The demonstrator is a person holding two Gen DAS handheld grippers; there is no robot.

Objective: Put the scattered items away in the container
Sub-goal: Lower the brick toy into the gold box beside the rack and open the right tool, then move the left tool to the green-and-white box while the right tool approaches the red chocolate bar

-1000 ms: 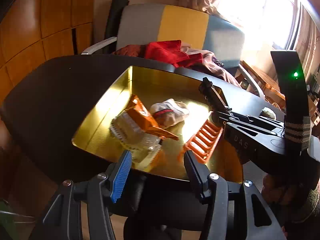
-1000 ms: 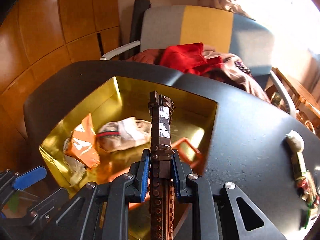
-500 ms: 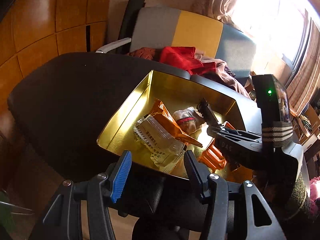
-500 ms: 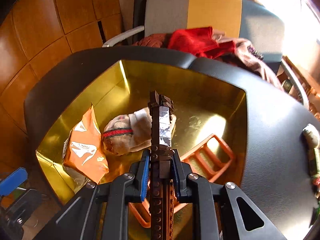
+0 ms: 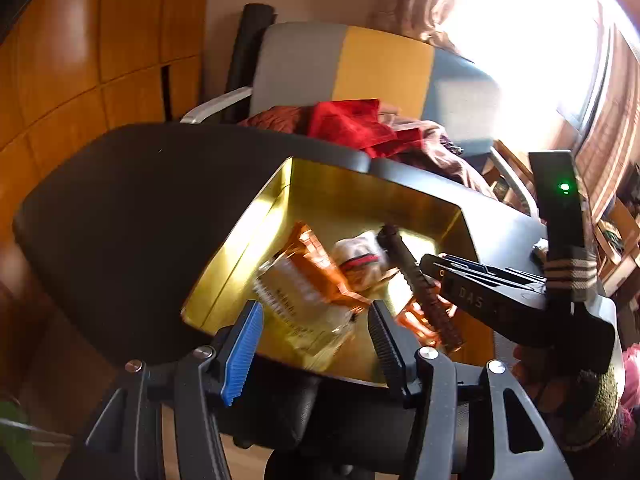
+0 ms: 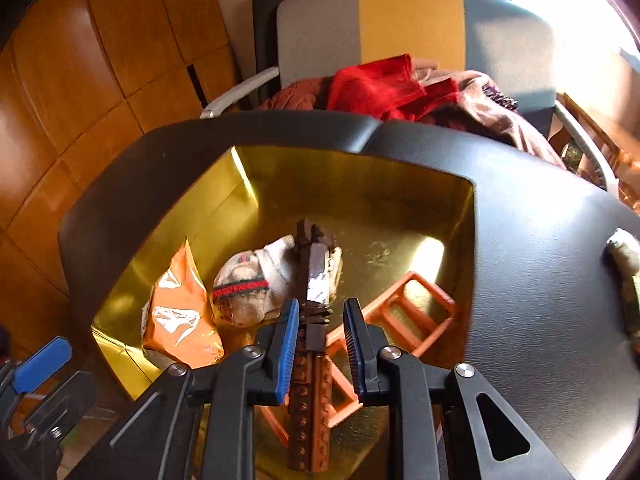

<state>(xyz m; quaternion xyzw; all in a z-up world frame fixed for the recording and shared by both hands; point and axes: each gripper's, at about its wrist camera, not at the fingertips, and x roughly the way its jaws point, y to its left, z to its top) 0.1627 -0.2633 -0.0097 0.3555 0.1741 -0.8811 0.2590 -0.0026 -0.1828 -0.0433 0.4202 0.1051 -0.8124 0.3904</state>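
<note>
Gold-lined container [image 6: 360, 184] sits sunk into the black leather worktop [image 6: 540, 248]; we use it as the landmark.

Right hand-held gripper [image 6: 320, 334]: we see the jaws apart, with a gap on both sides of the brown brick strip [image 6: 314, 280] between them, so it is not clamped. The strip is over the container interior, its tip above the white sock [image 6: 256, 284]. Whether it already rests on the container floor, we cannot tell.

Left hand-held gripper [image 5: 316, 336]: jaws wide apart, nothing between them, just outside the container's near rim.

Inside the container:
- orange snack packet [image 6: 180, 316] at the left wall
- white sock with red-green band just beside it, mid-floor
- orange plastic frame [image 6: 404, 320] towards the right wall, partly under the strip

Outside the container: a small whitish item [image 6: 624, 248] lies on the worktop well to its right. Its detail is too blurred for us to read.

Behind the container: chair [image 6: 400, 20] with grey, yellow and blue panels, red cloth [image 6: 380, 84] piled on its seat.
</note>
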